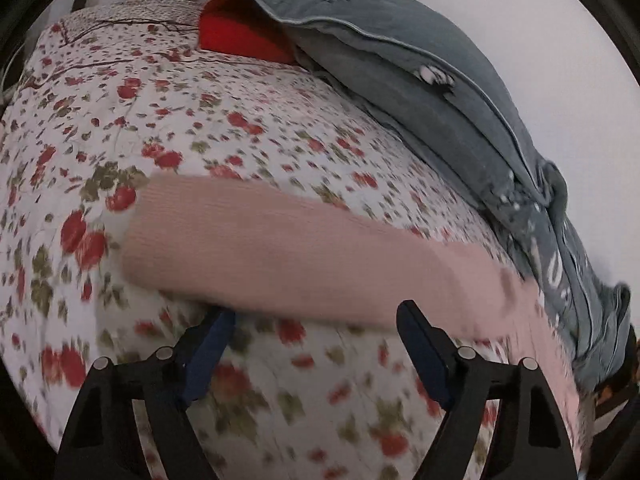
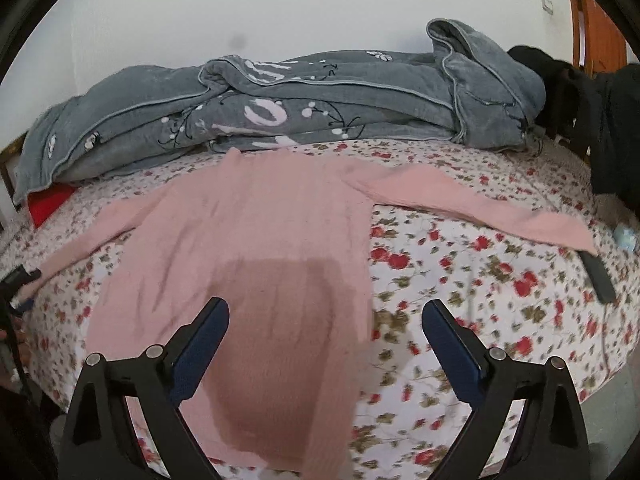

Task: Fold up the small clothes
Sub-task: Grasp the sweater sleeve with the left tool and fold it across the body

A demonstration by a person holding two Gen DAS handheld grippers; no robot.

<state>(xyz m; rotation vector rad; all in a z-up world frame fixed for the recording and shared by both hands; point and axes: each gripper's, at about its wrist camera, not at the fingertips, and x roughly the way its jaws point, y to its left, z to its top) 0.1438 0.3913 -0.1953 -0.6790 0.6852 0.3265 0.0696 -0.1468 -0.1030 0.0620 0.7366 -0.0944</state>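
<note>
Both hand-held grippers, left hand-held gripper point(image 1: 316, 344) and right hand-held gripper point(image 2: 326, 346), are held apart, empty. Pink sweater point(image 2: 256, 248) is spread flat on the bed point(image 2: 460, 280) (soft, light, floppy); its sleeve point(image 1: 280, 248) at twelve o'clock should be pinched near the cuff.

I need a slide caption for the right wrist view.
Open right gripper above pink sweater spread on floral bedsheet.

Each claw, left point(image 1: 316, 328) and right point(image 2: 326, 326), is a black frame. Blue pads point(image 2: 200, 356) line the fingers. Silver screws point(image 2: 496, 353) stud the arms.
</note>
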